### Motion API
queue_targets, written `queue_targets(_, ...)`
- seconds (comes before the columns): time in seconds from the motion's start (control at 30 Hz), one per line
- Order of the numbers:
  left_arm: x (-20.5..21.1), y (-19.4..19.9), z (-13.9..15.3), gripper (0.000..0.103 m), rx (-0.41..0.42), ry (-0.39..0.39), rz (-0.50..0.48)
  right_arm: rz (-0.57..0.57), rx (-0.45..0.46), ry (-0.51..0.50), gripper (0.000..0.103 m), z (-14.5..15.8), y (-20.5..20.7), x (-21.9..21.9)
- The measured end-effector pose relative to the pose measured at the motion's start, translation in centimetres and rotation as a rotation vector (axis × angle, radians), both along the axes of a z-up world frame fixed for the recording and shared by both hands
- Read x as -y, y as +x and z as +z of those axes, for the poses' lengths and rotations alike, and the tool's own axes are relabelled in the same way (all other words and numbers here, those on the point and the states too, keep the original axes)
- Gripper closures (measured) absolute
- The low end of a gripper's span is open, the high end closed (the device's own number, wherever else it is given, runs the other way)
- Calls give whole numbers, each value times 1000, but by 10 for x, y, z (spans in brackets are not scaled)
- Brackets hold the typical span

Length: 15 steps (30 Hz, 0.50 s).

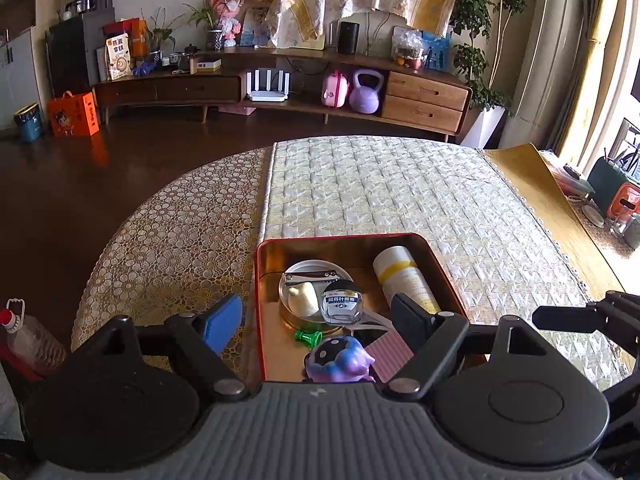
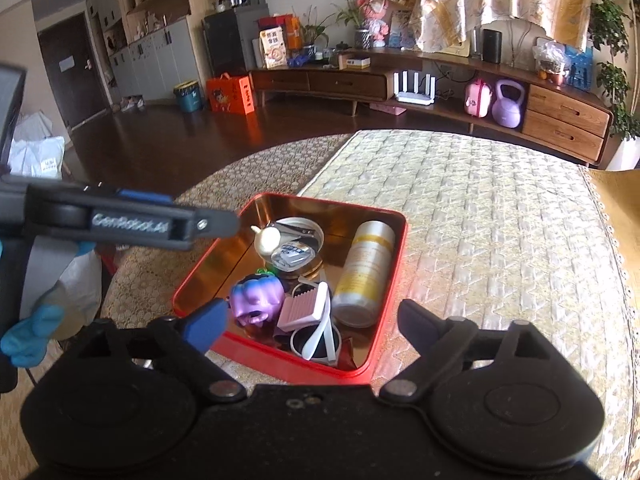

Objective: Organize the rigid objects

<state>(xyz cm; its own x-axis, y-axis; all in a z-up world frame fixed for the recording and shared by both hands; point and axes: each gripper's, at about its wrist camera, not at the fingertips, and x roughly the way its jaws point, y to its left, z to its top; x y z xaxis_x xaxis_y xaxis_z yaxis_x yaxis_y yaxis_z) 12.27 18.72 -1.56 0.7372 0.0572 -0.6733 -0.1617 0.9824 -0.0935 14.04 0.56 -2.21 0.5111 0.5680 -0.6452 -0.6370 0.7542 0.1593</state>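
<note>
**Red tin holds the sorted objects**

The square red tin [image 2: 384,280], gold-lined, sits near the desk's [image 2: 500,220] front edge. Inside it: a cylindrical spray can [image 2: 362,272], a glossy purple toy [image 2: 256,294], a ribbed pink block [image 2: 304,306] and a round metal lid [image 1: 308,274]. Left hand-held gripper [image 1: 316,320] and right hand-held gripper [image 2: 310,320] both gape, empty.

Daylight floods in from beyond the right tongs [image 2: 310,320], washing the counter [image 2: 500,220] pale and glinting on the red tin's [image 2: 288,368] golden walls. The floor [image 1: 60,184] left of the left tongs [image 1: 316,320] lies dim. Fisheye bends both frames' edges; corners vignette dark.
</note>
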Motion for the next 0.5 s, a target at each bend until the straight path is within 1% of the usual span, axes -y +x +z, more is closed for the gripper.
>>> queue_targets(0.07, 1, -8, 1, 21, 2, 2, 0, -12, 20, 25, 1, 3, -4, 6)
queue_targets(0.3, 9, -34, 3, 16, 16, 2, 5, -55, 105, 123, 0, 13, -16, 29)
queue_targets(0.43, 17, -46, 5, 15, 25, 21, 1, -70, 131, 154, 0, 16, -24, 37)
queue_targets(0.47, 19, -48, 5, 12, 27, 27, 3, -73, 134, 158, 0, 17, -25, 38)
queue_targets(0.5, 21, -50, 5, 7, 30, 31, 4, -77, 138, 161, 0, 17, -26, 40)
